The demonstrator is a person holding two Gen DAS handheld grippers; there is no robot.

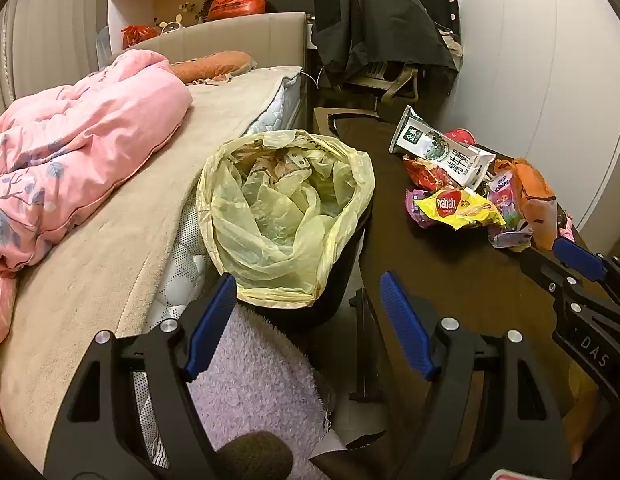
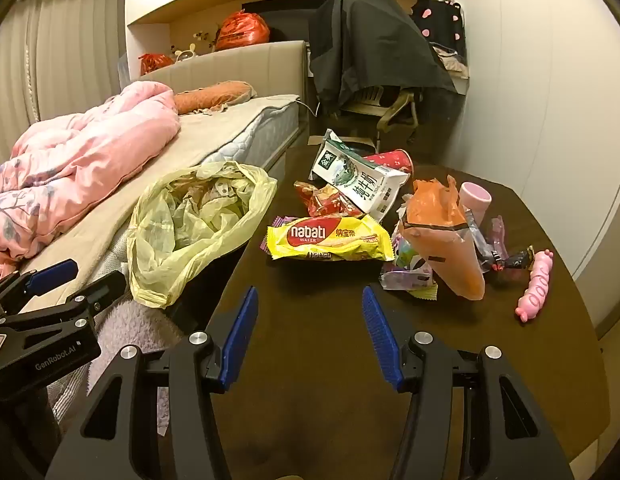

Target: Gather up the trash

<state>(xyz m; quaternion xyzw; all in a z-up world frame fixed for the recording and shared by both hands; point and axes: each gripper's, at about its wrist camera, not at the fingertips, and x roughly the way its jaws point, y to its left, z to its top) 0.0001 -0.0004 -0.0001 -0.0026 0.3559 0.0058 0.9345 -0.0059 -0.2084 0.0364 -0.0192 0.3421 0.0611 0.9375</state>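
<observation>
- Opening step, by the look of it: nothing held, no wrapper yet lifted from the counter (image 2: 310, 360).
- Left gripper (image 1: 307, 324) with jaws spread wide and empty, poised above the near rim of the bin bag (image 1: 287, 208), pointing down toward it.
- Right gripper (image 2: 310, 334) with jaws likewise wide apart and empty, hovering over bare dark counter short of the litter.
- Trash heaped on the counter beyond the right gripper: yellow wafer wrapper (image 2: 330, 238) nearest, red wrapper (image 2: 324, 200) and white milk carton (image 2: 358, 178) behind it, orange bag (image 2: 446, 236) to the right, purple wrappers (image 2: 406, 276) tucked beneath.
- Pink cup (image 2: 476, 198) and pink toy (image 2: 536, 286) further right; hard to say whether these count as trash.
- Yellow-lined bin standing between bed (image 2: 109, 168) and counter, mouth open, crumpled paper already inside.
- Likely next: right gripper forward and down onto the yellow wafer wrapper, jaws closing across its near edge, then a swing left over the bag.
- Calls for a low, flat approach, since the wrapper lies thin against the counter and rests on the purple wrappers.
- Left gripper well placed to steady the bag's rim.
</observation>
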